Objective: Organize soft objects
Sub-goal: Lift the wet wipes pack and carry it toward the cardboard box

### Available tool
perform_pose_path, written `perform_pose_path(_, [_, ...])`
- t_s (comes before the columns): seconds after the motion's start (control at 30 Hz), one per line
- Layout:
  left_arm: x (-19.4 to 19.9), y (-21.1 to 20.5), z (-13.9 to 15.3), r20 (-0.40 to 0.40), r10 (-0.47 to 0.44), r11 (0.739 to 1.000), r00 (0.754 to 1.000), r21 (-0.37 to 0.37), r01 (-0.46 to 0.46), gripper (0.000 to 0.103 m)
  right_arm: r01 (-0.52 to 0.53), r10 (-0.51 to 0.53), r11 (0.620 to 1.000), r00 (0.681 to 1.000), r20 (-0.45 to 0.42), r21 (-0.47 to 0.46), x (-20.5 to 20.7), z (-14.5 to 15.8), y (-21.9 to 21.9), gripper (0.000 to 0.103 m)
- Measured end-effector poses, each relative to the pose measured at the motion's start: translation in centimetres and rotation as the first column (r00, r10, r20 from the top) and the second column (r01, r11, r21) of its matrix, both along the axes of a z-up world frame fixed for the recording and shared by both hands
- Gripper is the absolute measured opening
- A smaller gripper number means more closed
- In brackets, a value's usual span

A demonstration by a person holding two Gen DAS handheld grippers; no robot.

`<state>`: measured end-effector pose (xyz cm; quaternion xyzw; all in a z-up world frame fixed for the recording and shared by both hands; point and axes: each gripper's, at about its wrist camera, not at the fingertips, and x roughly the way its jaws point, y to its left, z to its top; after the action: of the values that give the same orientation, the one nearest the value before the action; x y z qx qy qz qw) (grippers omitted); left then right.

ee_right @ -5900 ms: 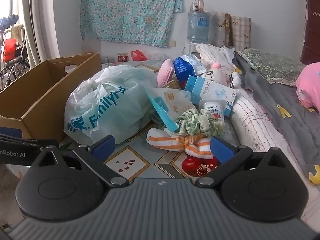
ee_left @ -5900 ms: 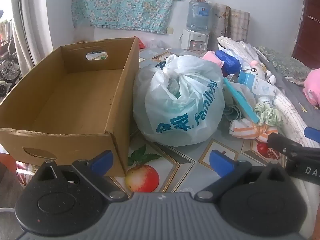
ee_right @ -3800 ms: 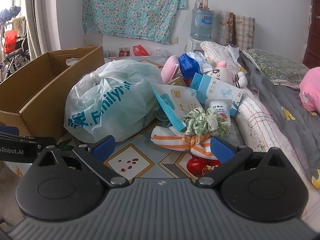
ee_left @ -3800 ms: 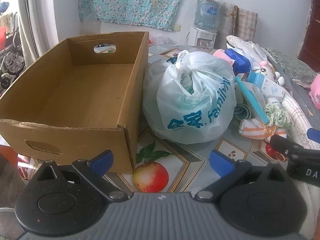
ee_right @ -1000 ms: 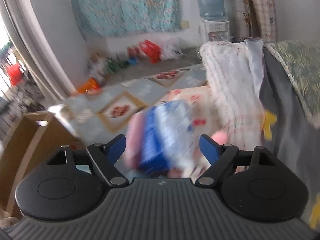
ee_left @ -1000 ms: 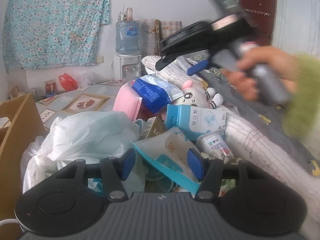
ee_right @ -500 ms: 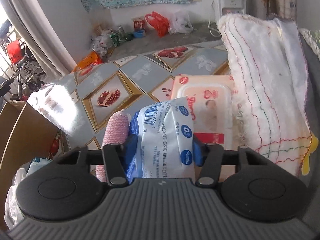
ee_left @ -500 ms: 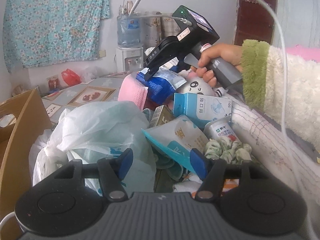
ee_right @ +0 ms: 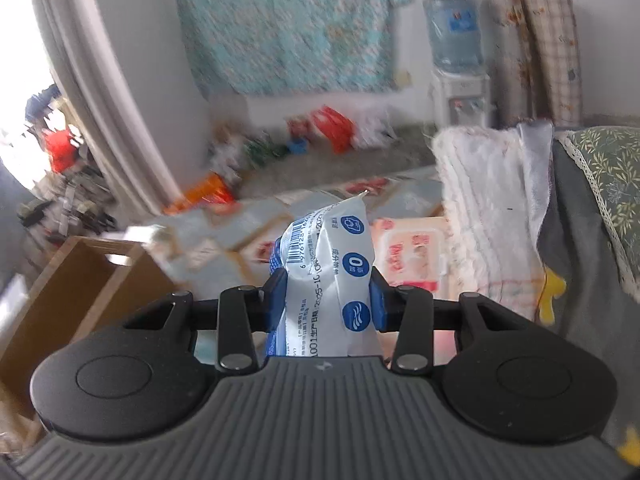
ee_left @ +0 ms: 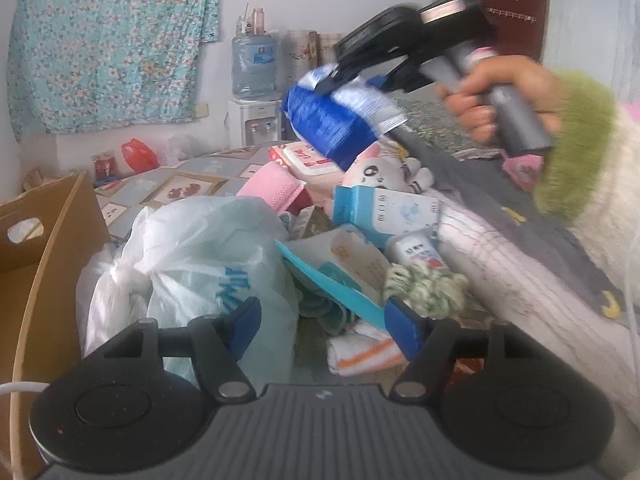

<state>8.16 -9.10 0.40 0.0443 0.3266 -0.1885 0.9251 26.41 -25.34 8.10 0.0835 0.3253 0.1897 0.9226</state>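
Observation:
My right gripper (ee_right: 326,298) is closing on a blue-and-white soft pack (ee_right: 332,280), its pads pressing both sides. In the left wrist view the same pack (ee_left: 332,120) hangs lifted above the pile, gripped by the right gripper (ee_left: 344,76), which a hand in a green-cuffed sleeve holds. My left gripper (ee_left: 324,328) is opening with nothing between its jaws, low over a white plastic bag (ee_left: 192,256) and a teal-edged pouch (ee_left: 340,268). The cardboard box (ee_left: 36,240) stands at the left; it also shows in the right wrist view (ee_right: 80,288).
The pile holds a green-white scrunchie (ee_left: 424,284), an orange-striped cloth (ee_left: 364,354), a light blue carton (ee_left: 384,208), a white plush toy (ee_left: 380,172), a pink cloth (ee_left: 272,188) and a wet-wipes pack (ee_right: 412,252). A folded white blanket (ee_right: 484,200) and a grey bed lie right.
The right gripper shut on the blue-and-white pack and lifted it off the pile. The left gripper widened and drifted sideways over the bag.

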Motion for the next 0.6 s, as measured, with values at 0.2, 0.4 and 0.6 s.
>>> perform_pose_path(0.2, [-3.9,1.7,-0.1,-0.025,-0.034,0.999,0.999,-0.005,0.034,0.073,-0.127,0.129,0.988,0.992,-0.010,0.090,-11.0,1.1,0.0,0.040])
perform_pose_path(0.4, [-6.9,3.7,-1.6,-0.087,-0.044,0.999,0.995,-0.014,0.043,0.073,-0.226,0.227,0.974,0.961,-0.158,0.025,-18.1,-3.5,3.5,0.040])
perform_pose_path(0.6, [-7.9,5.3,-3.7,-0.157,-0.086,0.988,0.984,-0.140,0.064,0.073,-0.209,0.165,0.966,0.951,-0.263,-0.150,-20.5,-8.4,8.1,0.040])
